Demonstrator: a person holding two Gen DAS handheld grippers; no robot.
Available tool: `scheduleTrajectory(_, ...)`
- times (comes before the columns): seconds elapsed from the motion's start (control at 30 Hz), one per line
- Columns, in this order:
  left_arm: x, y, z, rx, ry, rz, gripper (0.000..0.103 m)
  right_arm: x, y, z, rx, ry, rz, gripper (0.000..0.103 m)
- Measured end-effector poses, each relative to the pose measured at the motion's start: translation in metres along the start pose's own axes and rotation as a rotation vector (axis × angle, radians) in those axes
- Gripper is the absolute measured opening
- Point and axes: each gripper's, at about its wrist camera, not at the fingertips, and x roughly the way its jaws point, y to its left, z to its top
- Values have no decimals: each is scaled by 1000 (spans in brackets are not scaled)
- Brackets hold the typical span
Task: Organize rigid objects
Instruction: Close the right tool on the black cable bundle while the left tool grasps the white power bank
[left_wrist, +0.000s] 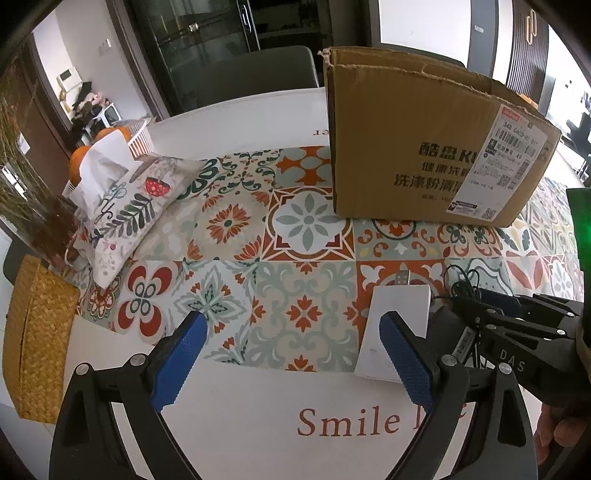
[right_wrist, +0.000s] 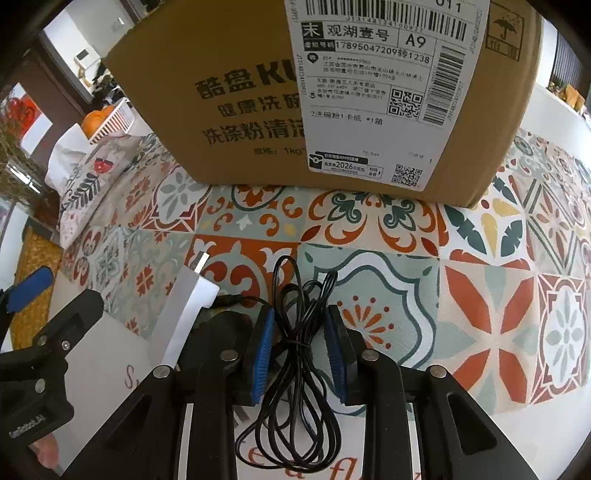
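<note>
A bundled black cable (right_wrist: 295, 354) lies on the patterned tablecloth between the blue pads of my right gripper (right_wrist: 301, 314). The jaws stand a little apart on either side of the bundle, and I cannot tell whether they touch it. A white USB device (left_wrist: 397, 325) with a metal plug lies just left of the cable and also shows in the right wrist view (right_wrist: 184, 314). My left gripper (left_wrist: 291, 332) is open and empty, low over the table, its right pad over the white device. An open cardboard box (left_wrist: 424, 140) stands behind; it fills the top of the right wrist view (right_wrist: 332, 92).
A fabric tissue cover (left_wrist: 129, 206) with a white tissue lies at the left. A white basket with oranges (left_wrist: 125, 136) stands behind it. A woven straw box (left_wrist: 37, 339) sits at the table's left edge. The right gripper's body (left_wrist: 517, 339) is close on the left gripper's right.
</note>
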Motion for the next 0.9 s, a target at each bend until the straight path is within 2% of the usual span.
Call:
scheduleTrajectory(0.13, 0, -2, -3, 3, 6, -15, 94, -3, 0, 0, -9, -10, 9, 20)
scheduleTrajectory(0.3, -2, -8, -5, 17, 5, -44, 93, -16, -1, -6, -44, -32, -11, 19)
scheduleTrajectory(0.67, 6, -31, -3, 56, 32, -172, 89, -43, -15, -15, -41, -60, -41, 17)
scheduleTrajectory(0.9, 32, -44, -6, 71, 93, -241, 78, -41, -26, -20, -15, -53, -43, 17)
